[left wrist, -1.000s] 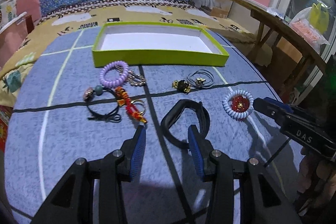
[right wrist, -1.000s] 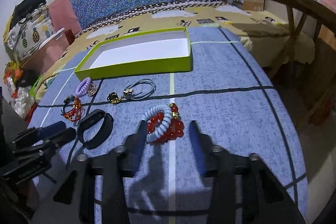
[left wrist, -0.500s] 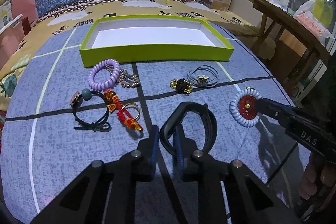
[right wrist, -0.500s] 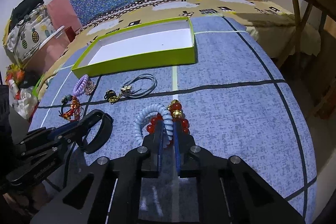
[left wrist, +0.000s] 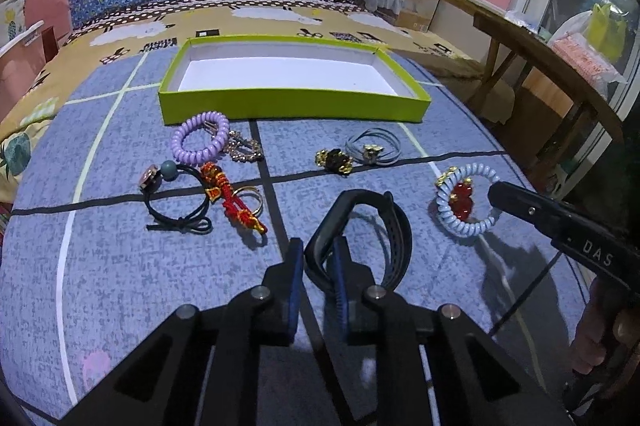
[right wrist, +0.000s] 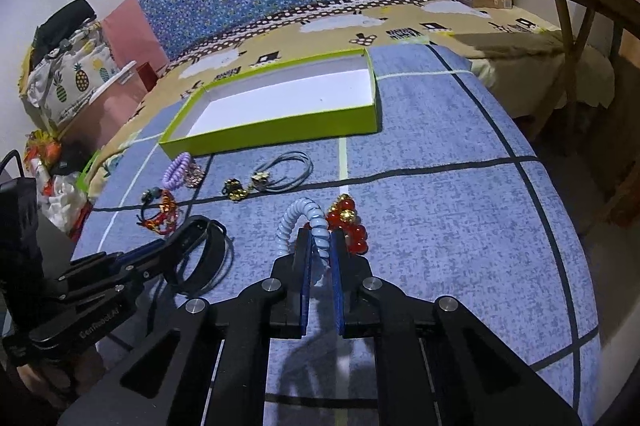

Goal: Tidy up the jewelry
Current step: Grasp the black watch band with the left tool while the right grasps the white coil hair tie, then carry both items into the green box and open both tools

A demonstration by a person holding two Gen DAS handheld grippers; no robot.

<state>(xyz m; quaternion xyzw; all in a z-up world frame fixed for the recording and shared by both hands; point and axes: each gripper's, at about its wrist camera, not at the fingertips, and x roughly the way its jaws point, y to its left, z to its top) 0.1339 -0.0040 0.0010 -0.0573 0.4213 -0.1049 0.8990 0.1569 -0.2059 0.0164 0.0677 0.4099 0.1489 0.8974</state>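
My left gripper (left wrist: pixel 317 254) is shut on the black wristband (left wrist: pixel 396 226), lifted slightly off the blue cloth; it also shows in the right wrist view (right wrist: pixel 208 246). My right gripper (right wrist: pixel 320 246) is shut on the pale blue spiral bracelet (right wrist: pixel 304 222), which hangs raised with the red bead bracelet (right wrist: pixel 352 230) beside it; the spiral bracelet (left wrist: pixel 452 214) shows too in the left wrist view. The empty green tray (left wrist: pixel 292 108) (right wrist: pixel 280 130) lies beyond.
On the cloth lie a purple spiral bracelet (left wrist: pixel 200 142), a black hair tie (left wrist: pixel 176 206), a red knotted charm (left wrist: pixel 228 198), a gold-black charm (left wrist: pixel 334 160) and a grey hair tie (left wrist: pixel 374 148). A wooden table (left wrist: pixel 540 54) stands right.
Both grippers closed from open: the left on the black wristband, the right on the pale blue spiral bracelet. Both pieces have since lifted a little off the cloth.
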